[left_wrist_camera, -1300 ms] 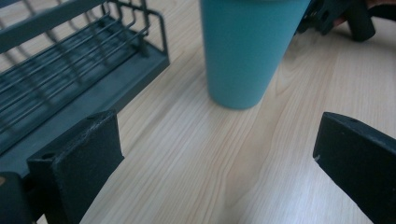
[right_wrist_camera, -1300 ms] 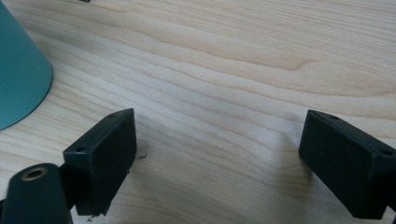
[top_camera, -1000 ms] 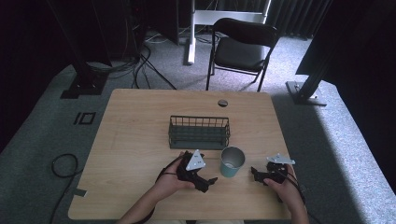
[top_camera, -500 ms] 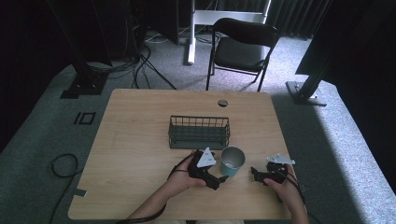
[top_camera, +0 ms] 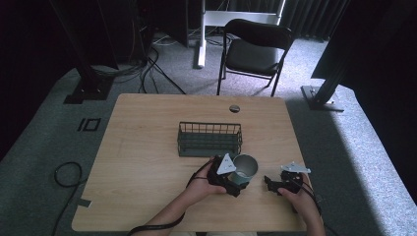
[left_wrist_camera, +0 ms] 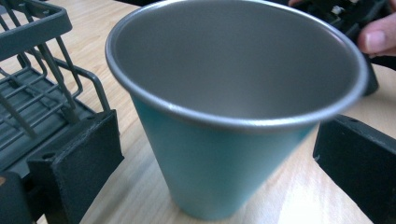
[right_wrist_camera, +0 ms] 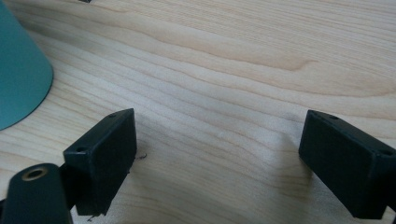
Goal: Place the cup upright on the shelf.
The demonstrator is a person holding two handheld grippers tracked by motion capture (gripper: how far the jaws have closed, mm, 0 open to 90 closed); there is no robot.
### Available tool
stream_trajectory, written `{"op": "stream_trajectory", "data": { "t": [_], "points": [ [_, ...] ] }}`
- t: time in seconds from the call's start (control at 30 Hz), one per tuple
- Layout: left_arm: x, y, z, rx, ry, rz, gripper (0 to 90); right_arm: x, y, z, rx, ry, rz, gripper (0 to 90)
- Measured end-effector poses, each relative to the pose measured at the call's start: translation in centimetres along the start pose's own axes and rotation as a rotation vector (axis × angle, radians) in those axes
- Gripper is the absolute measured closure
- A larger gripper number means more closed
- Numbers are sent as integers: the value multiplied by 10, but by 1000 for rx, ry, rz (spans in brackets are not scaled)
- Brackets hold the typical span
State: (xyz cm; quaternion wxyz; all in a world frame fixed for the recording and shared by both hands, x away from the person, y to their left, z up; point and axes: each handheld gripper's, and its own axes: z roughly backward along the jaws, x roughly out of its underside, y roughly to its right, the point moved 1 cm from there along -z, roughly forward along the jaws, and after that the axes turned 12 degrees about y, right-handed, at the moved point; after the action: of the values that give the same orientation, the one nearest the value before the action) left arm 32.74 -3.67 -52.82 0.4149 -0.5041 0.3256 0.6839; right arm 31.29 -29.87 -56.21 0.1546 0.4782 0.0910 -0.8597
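— Two spread jaws are now seen flanking the teal cup (left_wrist_camera: 233, 140): the left gripper (top_camera: 235, 183) has been moved right since earlier, low centre of frame.
— And the right gripper (top_camera: 271, 184)?
— Kept open, empty, lower right; a grasp is judged next.

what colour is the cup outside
Teal cup, grey metal inside; clearest in the left gripper view.
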Motion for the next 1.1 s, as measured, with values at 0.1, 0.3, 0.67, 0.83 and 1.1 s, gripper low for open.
{"op": "stream_trajectory", "data": {
  "t": [0.1,0.3,0.67,0.83,1.1],
  "points": [
    [0,0,-4,-2,24,9,15,0,0,0,0,0,0,109],
    [-5,0,-9,-5,72,16,15,0,0,0,0,0,0,109],
    [-7,4,-17,5,87,13,15,0,0,0,-5,1,4,109],
    [-5,5,-19,5,91,-4,73,0,0,0,-5,0,3,110],
    [-8,5,-16,-10,116,-20,137,0,0,0,-5,0,4,110]
  ]
}}
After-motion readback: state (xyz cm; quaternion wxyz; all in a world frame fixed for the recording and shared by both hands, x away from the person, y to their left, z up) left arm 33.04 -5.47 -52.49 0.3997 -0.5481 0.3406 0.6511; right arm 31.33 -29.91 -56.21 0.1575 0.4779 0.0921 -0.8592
